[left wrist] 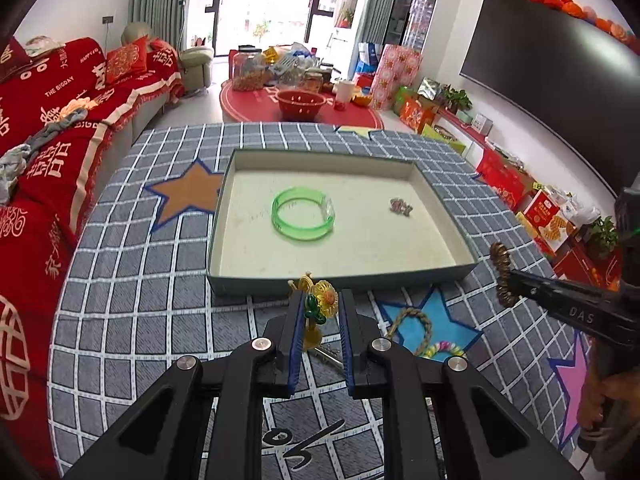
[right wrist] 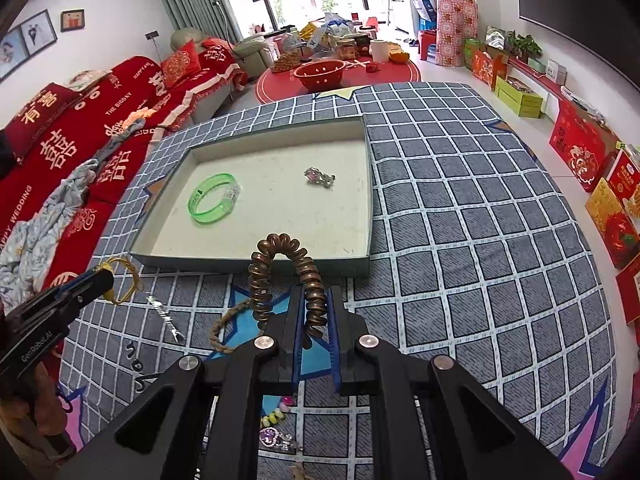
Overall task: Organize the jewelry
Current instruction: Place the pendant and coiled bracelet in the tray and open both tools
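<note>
A yellow sunflower ornament (left wrist: 323,300) with a green leaf hangs between the blue pads of my left gripper (left wrist: 321,304), which is shut on it just before the box's near wall. My right gripper (right wrist: 316,295) is shut on a brown coiled hair tie (right wrist: 280,256) that loops up above its fingers. Ahead of both lies a shallow grey box (left wrist: 280,285) (right wrist: 240,265) with a cream floor. It holds a green bangle (left wrist: 277,210) (right wrist: 196,205) and a small pink and silver piece (left wrist: 400,206) (right wrist: 319,177). The left wrist view also shows the right gripper (left wrist: 510,280) from the side.
Loose on the checked tablecloth near me lie a braided rope bracelet (left wrist: 408,318) (right wrist: 224,328), a pastel bead bracelet (left wrist: 440,348) (right wrist: 276,416), a silver pin (right wrist: 164,312) and a pink brooch (right wrist: 276,438). A red-covered sofa (left wrist: 48,128) runs along the left.
</note>
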### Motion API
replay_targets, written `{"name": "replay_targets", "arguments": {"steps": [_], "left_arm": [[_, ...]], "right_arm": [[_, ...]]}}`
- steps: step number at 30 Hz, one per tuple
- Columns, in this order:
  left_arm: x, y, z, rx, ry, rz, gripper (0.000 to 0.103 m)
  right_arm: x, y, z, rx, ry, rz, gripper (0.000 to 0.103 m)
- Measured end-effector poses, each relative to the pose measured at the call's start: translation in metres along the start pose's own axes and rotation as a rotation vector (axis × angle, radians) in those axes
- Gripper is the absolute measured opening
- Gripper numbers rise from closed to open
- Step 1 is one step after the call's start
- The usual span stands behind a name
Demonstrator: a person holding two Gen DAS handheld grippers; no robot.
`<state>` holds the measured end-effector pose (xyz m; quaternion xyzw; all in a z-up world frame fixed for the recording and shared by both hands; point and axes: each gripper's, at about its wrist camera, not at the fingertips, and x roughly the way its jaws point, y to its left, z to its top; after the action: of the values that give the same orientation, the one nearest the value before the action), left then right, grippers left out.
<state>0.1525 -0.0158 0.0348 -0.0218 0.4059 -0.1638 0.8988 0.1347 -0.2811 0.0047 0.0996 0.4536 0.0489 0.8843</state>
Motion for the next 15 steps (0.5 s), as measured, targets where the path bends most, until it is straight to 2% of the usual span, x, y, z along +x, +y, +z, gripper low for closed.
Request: {"name": "replay_targets", "arguments": {"steps": [6,15], "left_arm": [[-0.015,-0.003,0.014,0.018,-0.050,-0.018,0.030],[0.014,0.005,0.035,0.007,-0.027,0.015,0.030]], "right_arm": [[-0.001,0.003,0.004,-0.005,-0.006,0.016,0.012],[0.011,0.009,0.028,-0.023,0.003,0.024,0.012]]}}
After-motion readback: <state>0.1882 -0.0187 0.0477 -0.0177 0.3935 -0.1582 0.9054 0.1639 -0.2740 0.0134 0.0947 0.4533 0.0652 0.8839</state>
